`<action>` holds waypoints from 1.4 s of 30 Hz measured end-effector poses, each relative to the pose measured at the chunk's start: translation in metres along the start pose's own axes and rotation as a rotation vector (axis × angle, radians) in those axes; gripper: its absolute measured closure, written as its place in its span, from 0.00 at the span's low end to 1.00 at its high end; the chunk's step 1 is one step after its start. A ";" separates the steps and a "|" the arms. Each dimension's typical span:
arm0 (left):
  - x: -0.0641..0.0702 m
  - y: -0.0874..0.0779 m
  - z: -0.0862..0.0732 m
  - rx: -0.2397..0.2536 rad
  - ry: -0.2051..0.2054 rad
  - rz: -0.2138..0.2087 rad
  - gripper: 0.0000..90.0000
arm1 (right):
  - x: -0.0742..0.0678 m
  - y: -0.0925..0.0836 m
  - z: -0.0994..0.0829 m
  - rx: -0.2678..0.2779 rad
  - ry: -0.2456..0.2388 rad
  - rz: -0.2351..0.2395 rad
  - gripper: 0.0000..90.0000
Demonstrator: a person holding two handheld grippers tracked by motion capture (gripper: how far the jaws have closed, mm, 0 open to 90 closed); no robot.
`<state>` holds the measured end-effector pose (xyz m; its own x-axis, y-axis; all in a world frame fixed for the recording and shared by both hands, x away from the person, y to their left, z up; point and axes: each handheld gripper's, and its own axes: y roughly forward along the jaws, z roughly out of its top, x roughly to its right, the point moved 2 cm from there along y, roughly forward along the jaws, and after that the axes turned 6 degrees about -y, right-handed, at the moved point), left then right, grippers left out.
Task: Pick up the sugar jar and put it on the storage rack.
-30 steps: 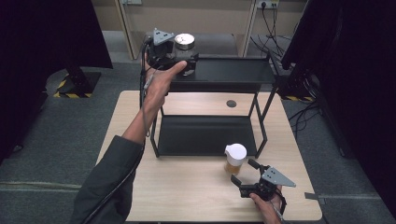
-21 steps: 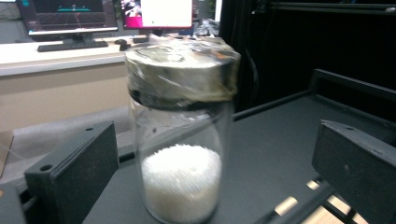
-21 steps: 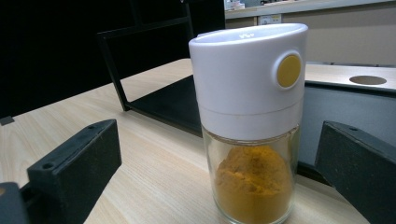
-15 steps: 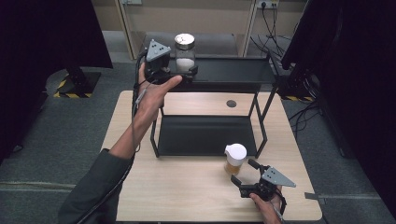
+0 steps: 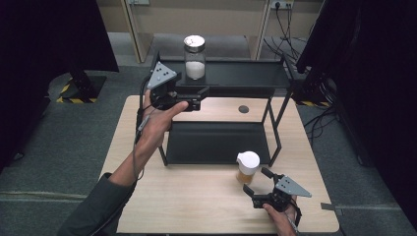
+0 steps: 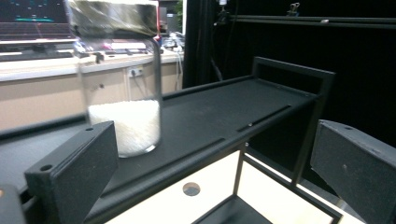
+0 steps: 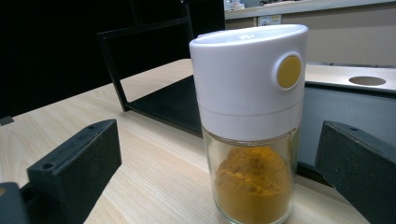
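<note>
Glass jar (image 5: 194, 58) with a metal lid and white grains in its lower part, upright on the top shelf of a black rack (image 5: 246, 73), toward that shelf's left end. No label or writing legible on it. In the left gripper view, same jar (image 6: 122, 88) just beyond the left finger (image 6: 74, 172), not between the two.

Left gripper (image 5: 193, 98) held in the air just near of the shelf's left end, below and slightly left of the jar in the high view, apart from it. Fingers spread wide, holding nothing.

Spice shaker (image 5: 247, 167) upright on the wooden worktop (image 5: 187, 196), just in front of the rack's lower shelf, toward the right. White cap, clear glass body, orange-yellow powder inside. In the right gripper view, a round yellow button on the cap of the shaker (image 7: 252, 116); no brand or lettering readable anywhere on it.

Right gripper (image 5: 256, 181) low at the near right of the worktop, pointing at the shaker. Fingers (image 7: 77, 163) wide open, on either side of the shaker, not touching it.

Round hole (image 5: 243, 109) in the worktop behind the rack.
</note>
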<state>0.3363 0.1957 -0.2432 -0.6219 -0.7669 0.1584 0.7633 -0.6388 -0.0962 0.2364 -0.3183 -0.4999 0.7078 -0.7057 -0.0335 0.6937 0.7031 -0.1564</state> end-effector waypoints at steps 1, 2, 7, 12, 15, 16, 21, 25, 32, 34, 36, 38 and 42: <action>0.001 -0.001 -0.002 0.000 0.006 -0.004 0.00 | 0.000 0.000 0.000 0.000 0.000 0.000 0.01; 0.001 -0.001 -0.002 0.000 0.006 -0.004 0.00 | 0.000 0.000 0.000 0.000 0.000 0.000 0.01; 0.004 -0.006 -0.015 0.011 0.003 -0.026 0.00 | 0.000 0.000 0.000 0.000 -0.001 0.000 0.01; 0.006 -0.008 -0.026 0.005 0.005 -0.051 0.00 | 0.000 0.000 0.000 0.000 0.000 0.000 0.01; 0.007 -0.010 -0.034 0.005 0.000 -0.064 0.00 | 0.000 0.000 0.000 -0.001 0.000 0.000 0.01; 0.007 -0.010 -0.037 0.007 0.000 -0.068 0.00 | 0.000 0.000 0.000 -0.001 0.000 0.000 0.01; 0.013 -0.016 -0.054 0.009 -0.006 -0.098 0.00 | -0.001 0.000 0.000 -0.001 0.000 0.001 0.01; 0.017 -0.023 -0.070 0.021 -0.014 -0.132 0.00 | -0.001 0.000 0.000 0.001 0.001 0.000 0.01; 0.022 -0.032 -0.085 0.024 -0.007 -0.154 0.01 | -0.001 0.000 0.000 -0.001 -0.001 0.001 0.01; 0.024 -0.034 -0.092 0.030 -0.003 -0.159 0.01 | -0.001 0.000 0.000 -0.001 -0.001 0.002 0.01; 0.025 -0.035 -0.094 0.029 0.002 -0.160 0.01 | -0.001 0.000 0.000 0.000 -0.002 0.002 0.01; 0.026 -0.036 -0.100 0.031 0.000 -0.162 0.01 | -0.001 0.000 0.000 0.000 -0.001 0.002 0.01; 0.028 -0.037 -0.112 0.032 0.000 -0.174 0.01 | -0.001 0.000 0.000 0.001 -0.004 0.002 0.01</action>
<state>0.2709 0.1912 -0.3455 -0.7450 -0.6450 0.1700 0.6494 -0.7596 -0.0364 0.2357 -0.3174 -0.5001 0.7097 -0.7039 -0.0300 0.6923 0.7046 -0.1557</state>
